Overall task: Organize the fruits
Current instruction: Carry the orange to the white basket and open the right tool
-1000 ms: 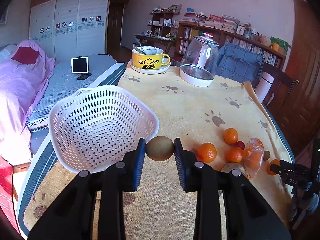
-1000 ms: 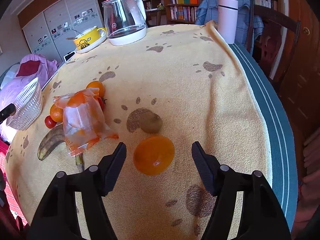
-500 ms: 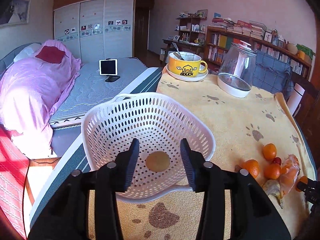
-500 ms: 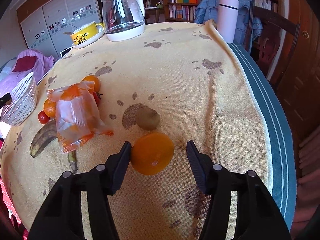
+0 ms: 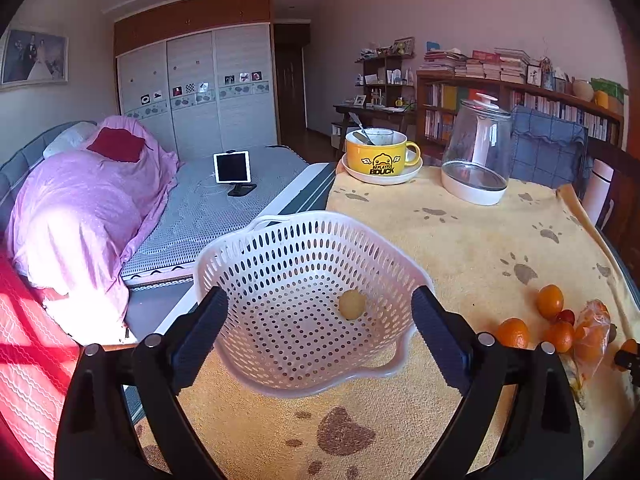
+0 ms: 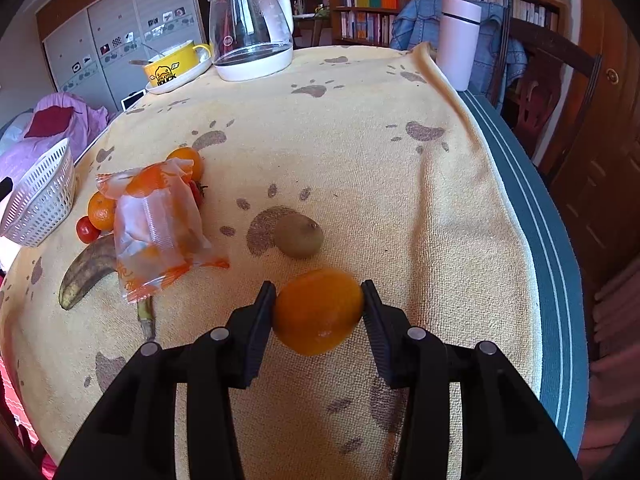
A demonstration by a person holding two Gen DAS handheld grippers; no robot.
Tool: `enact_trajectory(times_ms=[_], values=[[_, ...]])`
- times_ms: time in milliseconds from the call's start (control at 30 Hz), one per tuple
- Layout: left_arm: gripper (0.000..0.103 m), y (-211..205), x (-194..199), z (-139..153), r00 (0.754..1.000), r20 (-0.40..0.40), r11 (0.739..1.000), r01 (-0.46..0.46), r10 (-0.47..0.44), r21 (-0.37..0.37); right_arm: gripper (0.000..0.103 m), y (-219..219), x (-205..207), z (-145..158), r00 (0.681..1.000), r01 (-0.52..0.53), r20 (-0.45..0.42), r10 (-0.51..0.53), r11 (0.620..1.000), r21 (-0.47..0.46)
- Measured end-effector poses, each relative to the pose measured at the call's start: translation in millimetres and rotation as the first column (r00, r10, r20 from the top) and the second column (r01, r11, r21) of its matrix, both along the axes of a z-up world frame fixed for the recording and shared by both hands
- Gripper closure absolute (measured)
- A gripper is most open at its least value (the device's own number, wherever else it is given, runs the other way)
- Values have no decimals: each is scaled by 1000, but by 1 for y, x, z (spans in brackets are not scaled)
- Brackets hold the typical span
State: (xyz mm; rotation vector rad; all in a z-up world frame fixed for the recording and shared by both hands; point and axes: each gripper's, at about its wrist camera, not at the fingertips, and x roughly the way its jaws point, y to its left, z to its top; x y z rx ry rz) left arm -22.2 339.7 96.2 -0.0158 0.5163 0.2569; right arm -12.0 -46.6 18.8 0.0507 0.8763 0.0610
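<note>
Fruit positions, nearest first. I read the right gripper (image 6: 319, 304) as pinching a round orange citrus fruit (image 6: 318, 311); both black pads touch its sides, and it sits just above the yellow paw-print towel (image 6: 360, 152) covering the table. Just beyond it a fuzzy brown kiwi (image 6: 299, 236) lies on the towel. To the left, I see a clear orange-printed plastic packet (image 6: 158, 226) resting over a spotted brown banana (image 6: 86, 270), with a small orange mandarin (image 6: 102, 210), a red cherry tomato (image 6: 87, 229) and a second mandarin (image 6: 186, 159) close around it.

On my left wrist view, the left gripper (image 5: 320, 316) has its fingers spread wide and holds nothing; they frame a white perforated plastic basket (image 5: 280, 248) near the table's edge. One pale yellow-brown round fruit (image 5: 352, 304) lies inside the basket, right of centre.

Farther back stand a yellow duck-print mug (image 5: 380, 156) on a white saucer and a clear glass kettle (image 6: 250, 24) on a white base. A pale pink cylindrical flask (image 6: 458, 46) stands at the far right edge.
</note>
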Motion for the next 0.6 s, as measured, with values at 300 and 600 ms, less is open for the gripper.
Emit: enact_trajectory(times_ms=[300, 600], values=[[7, 19, -13, 18, 998, 45, 999, -46, 46, -13, 59, 0, -14, 22, 998, 10, 59, -11, 1000, 29], [3, 53, -18, 32, 992, 51, 993, -118, 118, -16, 59, 34, -22, 67, 979, -49, 200, 25, 992, 118]])
